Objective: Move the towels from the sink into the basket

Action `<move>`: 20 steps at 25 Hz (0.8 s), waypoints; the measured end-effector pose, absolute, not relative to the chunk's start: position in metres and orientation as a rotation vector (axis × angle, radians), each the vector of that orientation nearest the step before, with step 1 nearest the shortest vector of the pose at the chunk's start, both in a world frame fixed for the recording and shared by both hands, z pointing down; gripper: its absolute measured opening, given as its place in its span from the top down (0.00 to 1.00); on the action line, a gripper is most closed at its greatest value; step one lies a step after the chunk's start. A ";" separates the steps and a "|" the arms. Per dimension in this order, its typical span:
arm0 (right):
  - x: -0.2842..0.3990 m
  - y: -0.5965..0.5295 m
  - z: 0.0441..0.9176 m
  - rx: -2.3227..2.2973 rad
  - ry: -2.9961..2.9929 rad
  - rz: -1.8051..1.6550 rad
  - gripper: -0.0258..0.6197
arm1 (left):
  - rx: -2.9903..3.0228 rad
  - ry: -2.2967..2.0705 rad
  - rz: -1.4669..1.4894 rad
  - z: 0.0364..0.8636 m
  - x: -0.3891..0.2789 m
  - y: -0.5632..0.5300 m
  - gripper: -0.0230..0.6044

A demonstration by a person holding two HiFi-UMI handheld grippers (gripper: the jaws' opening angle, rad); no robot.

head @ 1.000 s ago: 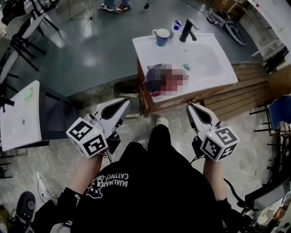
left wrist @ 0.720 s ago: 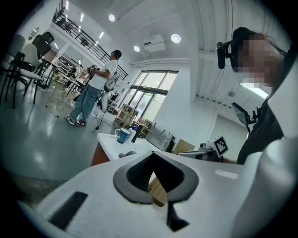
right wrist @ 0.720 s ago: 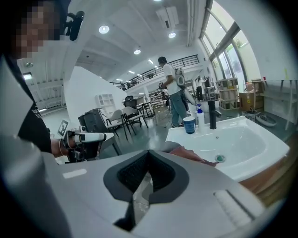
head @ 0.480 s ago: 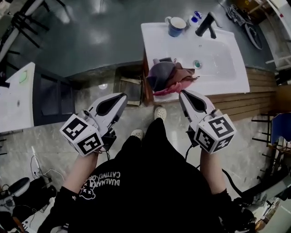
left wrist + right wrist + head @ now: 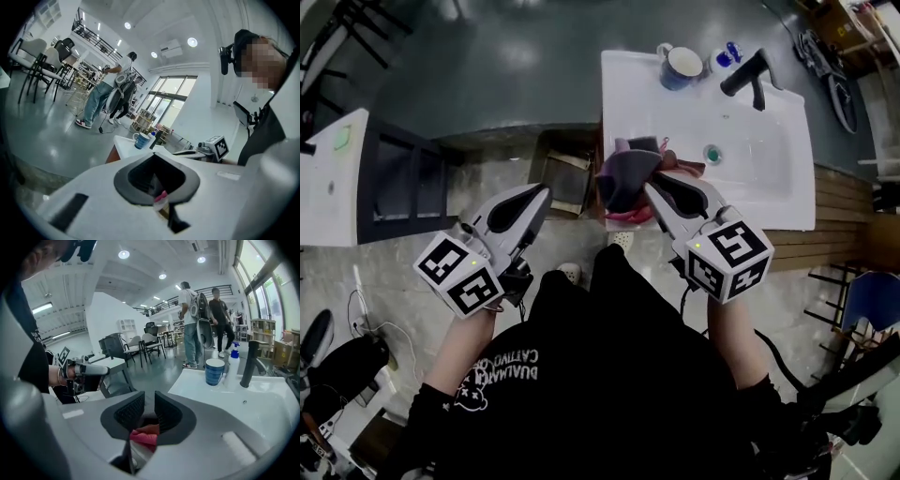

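A heap of towels, grey (image 5: 625,172) over pink (image 5: 625,215), lies on the near left corner of the white sink (image 5: 750,187). My right gripper (image 5: 650,187) has its tip over that heap. Its jaws are opening: a narrow gap shows between the pads (image 5: 129,411), nothing is pinched, and pink towel (image 5: 144,436) shows just below them. My left gripper (image 5: 541,193) hovers left of the vanity, above the floor, with its jaws together and nothing in them. A brown open basket (image 5: 566,178) stands on the floor beside the vanity.
A blue mug (image 5: 682,66), a small bottle (image 5: 724,54) and a black faucet (image 5: 746,75) stand at the sink's far edge. A dark shelf unit (image 5: 403,183) stands at the left. Two people (image 5: 190,324) stand in the room beyond.
Both grippers have come nearer to the sink. The right gripper's tip has moved from in front of the vanity to over the towel heap.
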State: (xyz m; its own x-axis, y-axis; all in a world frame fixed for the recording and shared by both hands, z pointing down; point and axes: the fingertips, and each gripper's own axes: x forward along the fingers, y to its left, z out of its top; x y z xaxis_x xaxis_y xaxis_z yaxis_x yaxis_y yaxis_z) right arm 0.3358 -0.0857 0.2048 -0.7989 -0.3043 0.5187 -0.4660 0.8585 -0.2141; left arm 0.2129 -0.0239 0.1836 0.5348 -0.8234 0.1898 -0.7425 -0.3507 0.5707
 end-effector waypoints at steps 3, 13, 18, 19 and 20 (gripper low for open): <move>0.326 -0.091 0.215 0.470 -2.511 0.468 0.81 | 2.142 -1.297 -0.196 0.183 0.207 -0.032 0.96; 0.316 -0.086 0.253 0.317 -2.362 0.442 0.71 | 2.068 -1.350 -0.224 0.195 0.192 -0.035 0.96; 0.318 -0.086 0.264 0.337 -2.324 0.460 0.76 | 2.066 -1.342 -0.215 0.196 0.192 -0.032 0.96; 0.319 -0.086 0.265 0.343 -2.320 0.460 0.78 | 2.066 -1.342 -0.214 0.196 0.191 -0.031 0.96; 0.319 -0.085 0.266 0.350 -2.317 0.458 0.80 | 2.065 -1.341 -0.213 0.197 0.190 -0.030 0.96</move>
State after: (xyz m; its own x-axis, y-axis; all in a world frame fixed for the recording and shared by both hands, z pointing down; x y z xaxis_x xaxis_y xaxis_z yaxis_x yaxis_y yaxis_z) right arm 0.3186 -0.0854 0.2656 -0.6916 -0.1144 0.7131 -0.3770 0.8994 -0.2213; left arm 0.1897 -0.0304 0.1966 0.4613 -0.8623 0.2087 -0.7554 -0.2584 0.6021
